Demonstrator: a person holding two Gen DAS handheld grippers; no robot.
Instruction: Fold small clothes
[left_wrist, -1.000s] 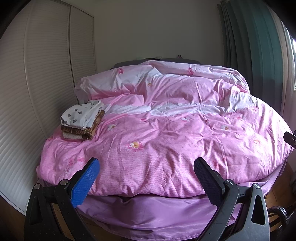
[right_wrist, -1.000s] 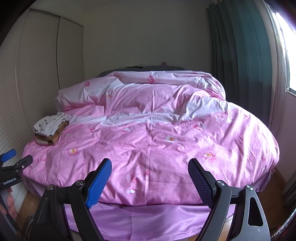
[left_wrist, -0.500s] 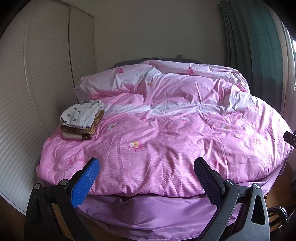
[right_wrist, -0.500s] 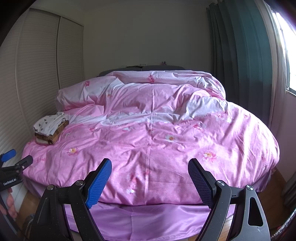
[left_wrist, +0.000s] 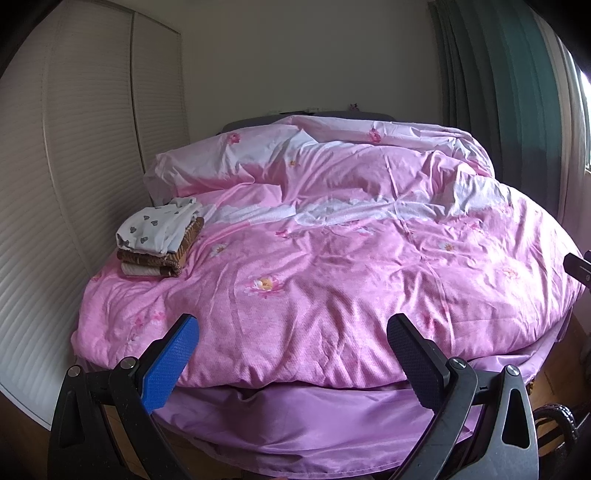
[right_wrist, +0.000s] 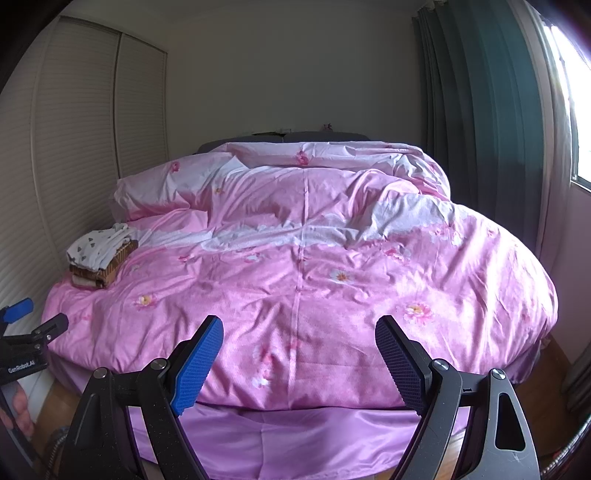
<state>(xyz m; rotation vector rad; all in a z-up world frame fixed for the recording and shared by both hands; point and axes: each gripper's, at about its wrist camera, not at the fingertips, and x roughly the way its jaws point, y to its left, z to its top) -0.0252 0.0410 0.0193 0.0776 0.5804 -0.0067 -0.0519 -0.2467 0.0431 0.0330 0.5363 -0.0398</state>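
Observation:
A small stack of folded clothes lies on the bed's left side: a white piece with grey hearts on top, brown and cream pieces under it. The same stack of folded clothes shows at the left in the right wrist view. My left gripper hangs open in front of the foot of the bed, nothing between its fingers. My right gripper is open too, beside it to the right, also empty. Both point slightly down at the pink quilt.
The pink flowered quilt covers a bed with a purple valance. Louvred wardrobe doors stand close on the left. Green curtains and a window are on the right. The left gripper's side shows at the right wrist view's left edge.

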